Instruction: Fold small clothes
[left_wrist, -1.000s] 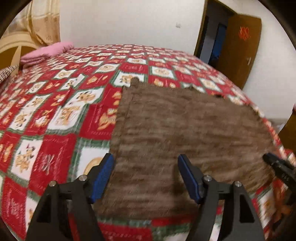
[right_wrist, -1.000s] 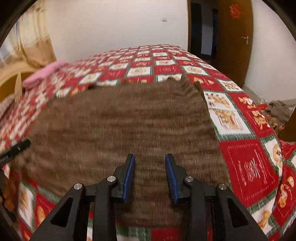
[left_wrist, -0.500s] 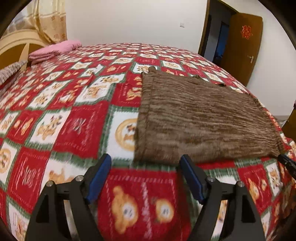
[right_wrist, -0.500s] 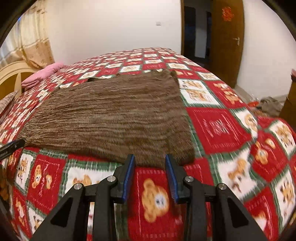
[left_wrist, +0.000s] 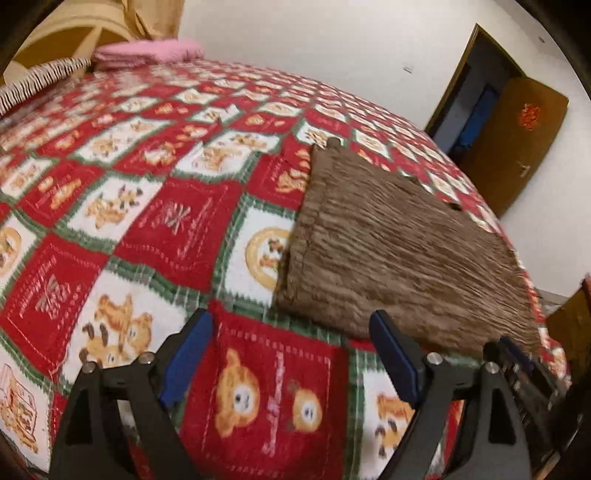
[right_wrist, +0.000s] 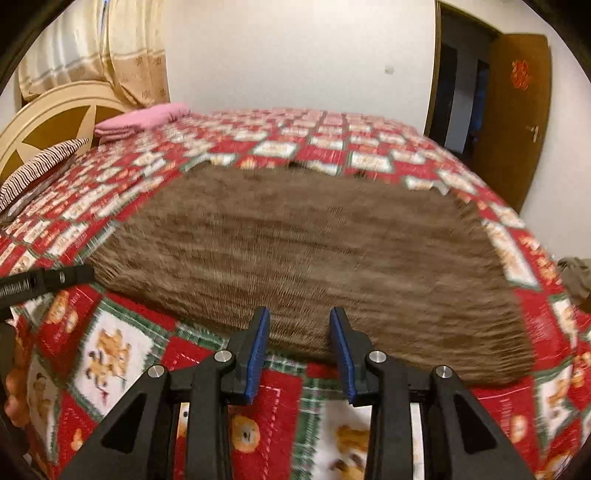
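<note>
Brown cloth (right_wrist: 306, 254) lies flat; bedspread (left_wrist: 155, 236) bare beyond its left edge.

Garment (right_wrist: 314, 251) flat on bedspread (right_wrist: 122, 343)

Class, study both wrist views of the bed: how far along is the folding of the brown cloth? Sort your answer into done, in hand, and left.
Done: the brown cloth lies spread flat on the patterned bedspread, with no fold visible.
In hand: nothing is gripped. The left tool is opening over bare bedspread near the cloth's near corner; the right tool hangs open at its near edge.
Left: probably grasping that edge and making every fold.
</note>
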